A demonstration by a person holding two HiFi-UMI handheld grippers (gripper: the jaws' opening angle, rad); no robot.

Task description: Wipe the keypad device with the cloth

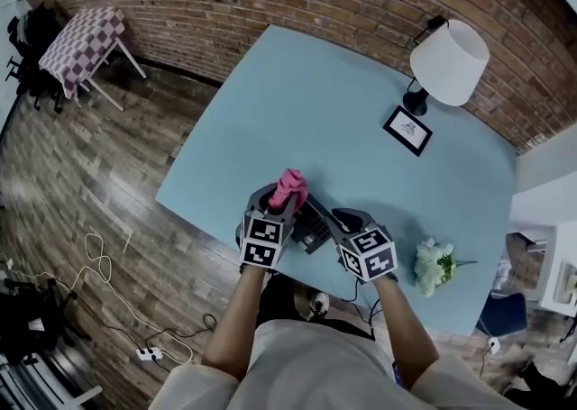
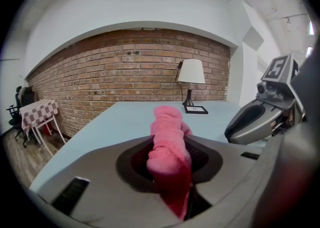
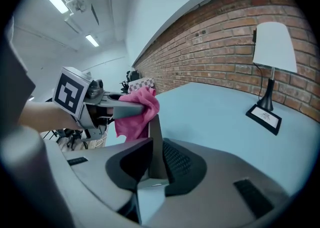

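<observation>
Low in the centre of the head view, the left gripper [image 2: 170, 162] is clenched on a bunched pink cloth [image 2: 168, 134]. The cloth rests against the upper end of the dark keypad device [image 3: 154, 139]. The right gripper [image 3: 156, 158] grasps that device edge-on between its jaws, over the near edge of the light-blue table [image 1: 343, 111].
</observation>
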